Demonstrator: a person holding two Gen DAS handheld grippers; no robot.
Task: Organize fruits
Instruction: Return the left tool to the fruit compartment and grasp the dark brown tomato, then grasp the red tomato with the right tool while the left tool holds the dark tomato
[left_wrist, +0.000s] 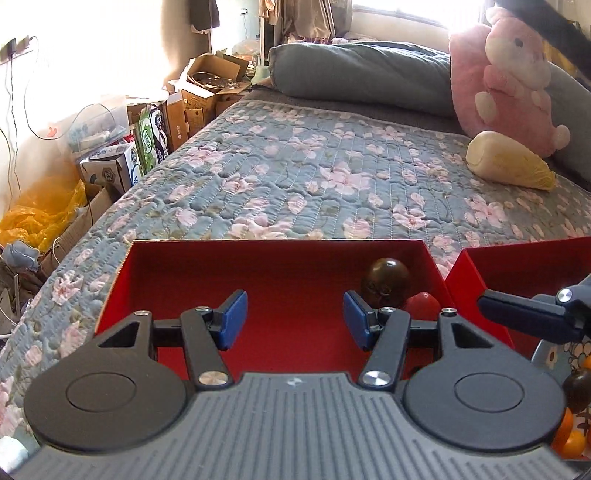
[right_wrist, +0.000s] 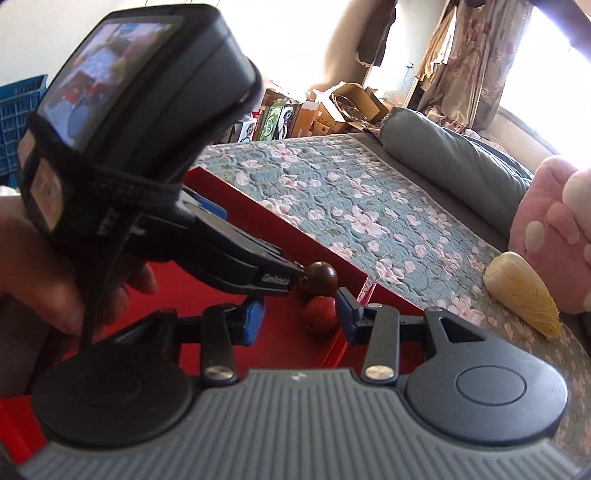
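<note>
A red box (left_wrist: 155, 273) sits on the bed in front of me. In its right corner lie a dark brown round fruit (left_wrist: 386, 280) and a red fruit (left_wrist: 423, 304); both also show in the right wrist view, brown (right_wrist: 319, 278) and red (right_wrist: 319, 314). My left gripper (left_wrist: 295, 319) is open and empty above the box floor, left of the fruits. My right gripper (right_wrist: 300, 317) is open and empty, its jaws either side of the red fruit from above. A second red box (left_wrist: 524, 266) stands to the right.
A plate (left_wrist: 554, 360) with orange and dark fruits shows at the lower right. A pale cabbage toy (left_wrist: 509, 160) and pink plush (left_wrist: 506, 77) lie on the floral quilt (left_wrist: 295, 166). Cardboard boxes (left_wrist: 207, 92) crowd the floor at left.
</note>
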